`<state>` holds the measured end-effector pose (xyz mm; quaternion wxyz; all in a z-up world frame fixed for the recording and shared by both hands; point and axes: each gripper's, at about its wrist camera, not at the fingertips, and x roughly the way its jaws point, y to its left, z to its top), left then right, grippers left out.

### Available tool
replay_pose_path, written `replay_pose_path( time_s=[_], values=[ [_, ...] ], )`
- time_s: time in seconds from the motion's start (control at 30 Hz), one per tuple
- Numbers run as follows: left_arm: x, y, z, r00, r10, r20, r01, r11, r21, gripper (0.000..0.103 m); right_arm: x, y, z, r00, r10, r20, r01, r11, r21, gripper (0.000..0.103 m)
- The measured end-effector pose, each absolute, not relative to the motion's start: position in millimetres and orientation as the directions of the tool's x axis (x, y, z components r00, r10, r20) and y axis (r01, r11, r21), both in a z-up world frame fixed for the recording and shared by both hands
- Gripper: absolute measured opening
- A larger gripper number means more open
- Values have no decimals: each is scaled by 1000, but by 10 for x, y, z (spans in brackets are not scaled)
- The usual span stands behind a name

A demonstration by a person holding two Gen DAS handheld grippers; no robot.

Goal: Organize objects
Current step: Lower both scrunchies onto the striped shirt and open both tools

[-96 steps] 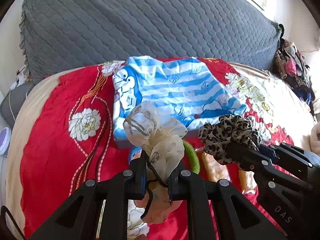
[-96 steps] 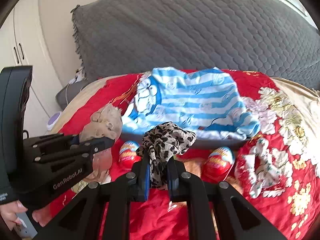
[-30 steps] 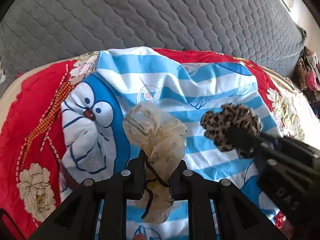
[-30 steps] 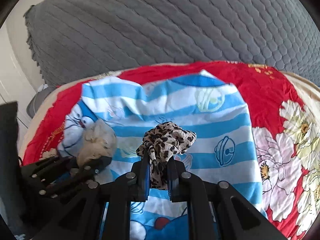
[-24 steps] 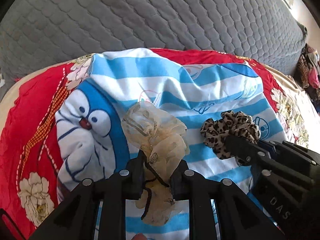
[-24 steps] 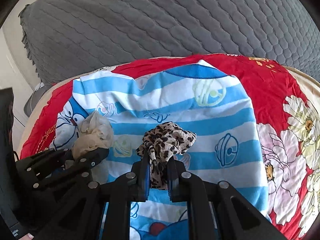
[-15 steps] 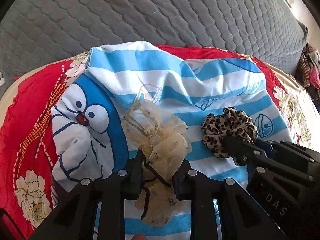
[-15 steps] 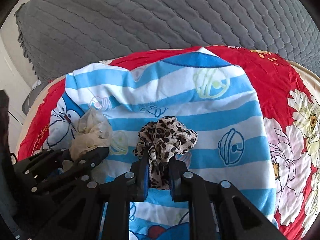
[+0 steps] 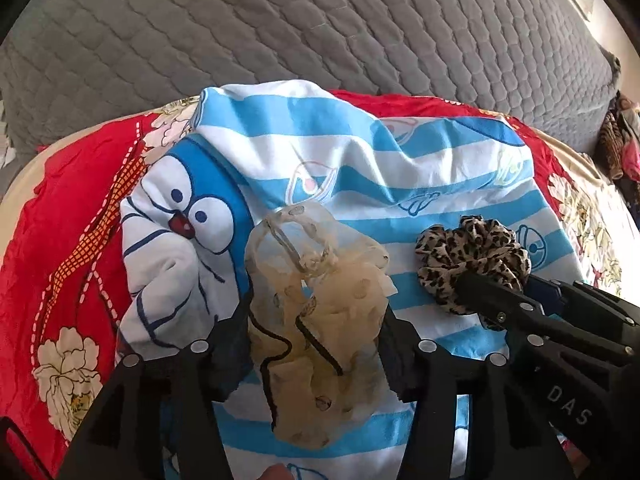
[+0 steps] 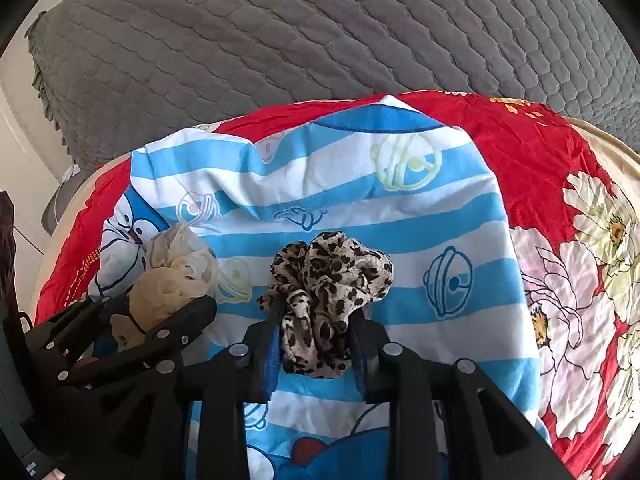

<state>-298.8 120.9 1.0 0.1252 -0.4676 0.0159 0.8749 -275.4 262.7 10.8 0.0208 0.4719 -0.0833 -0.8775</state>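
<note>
Just scrunchies (image 9: 320, 320) mid-cloth (image 9: 440, 184), edges well off.

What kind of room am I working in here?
Likely a bedroom, on a bed: a red floral sheet underneath, a big grey quilted pillow behind, and a striped cartoon cloth spread on top.

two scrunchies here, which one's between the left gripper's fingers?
The sheer cream scrunchie, between the left gripper fingers as its jaws open. The leopard-print scrunchie sits in the right gripper, also opening. Both lie on the blue-striped cartoon cloth.
</note>
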Motion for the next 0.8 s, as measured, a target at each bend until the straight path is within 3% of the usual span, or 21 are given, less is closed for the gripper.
replay_pose_path(
  time_s=[0.27,0.4,0.8],
  values=[
    [-2917,1142,86,-539,206,-817,-221,-970,-99,75,-2684,2734,164,-560,-111,-821,-74,-980,183,50],
    [-2867,1142,163,-548,211,-809,-237,-967,-92,77,-2629,2782,227,-572,-110,-813,-81,-979,190,58],
    [-2669,1100,312,-566,202,-799,-262,-963,-58,85,-2401,2770,443,-594,-124,-795,-59,-979,196,65]
  ],
)
